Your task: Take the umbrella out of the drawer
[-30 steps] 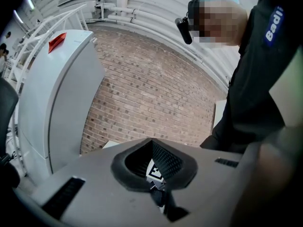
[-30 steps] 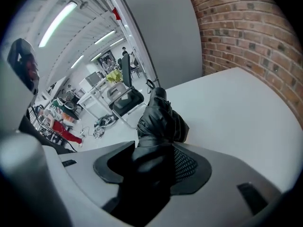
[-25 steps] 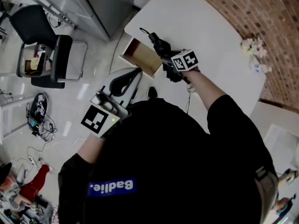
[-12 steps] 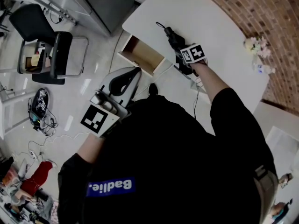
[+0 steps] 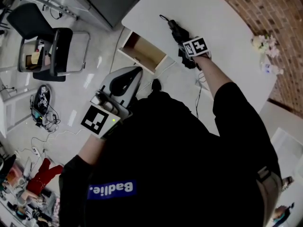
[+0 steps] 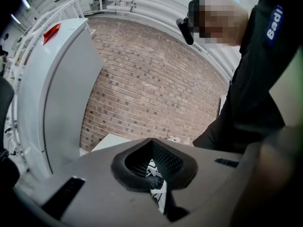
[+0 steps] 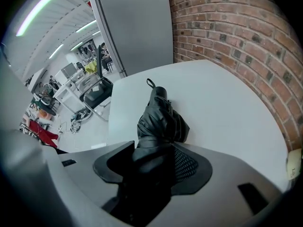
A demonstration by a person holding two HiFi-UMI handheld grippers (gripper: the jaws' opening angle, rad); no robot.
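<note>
One folded black fabric umbrella (image 7: pixel 158 117) is clamped in your right claw (image 7: pixel 152 162), clear of the open wooden drawer (image 5: pixel 141 52) and over the white bench (image 5: pixel 227 18) beside it; contact with the bench cannot be confirmed. Your left claw (image 6: pixel 152 149) is empty, tips together, above the grey floor (image 5: pixel 102 39).

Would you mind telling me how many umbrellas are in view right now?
1: a folded black umbrella over the white table, gripped by the right hand-held gripper. The open drawer looks empty.
</note>
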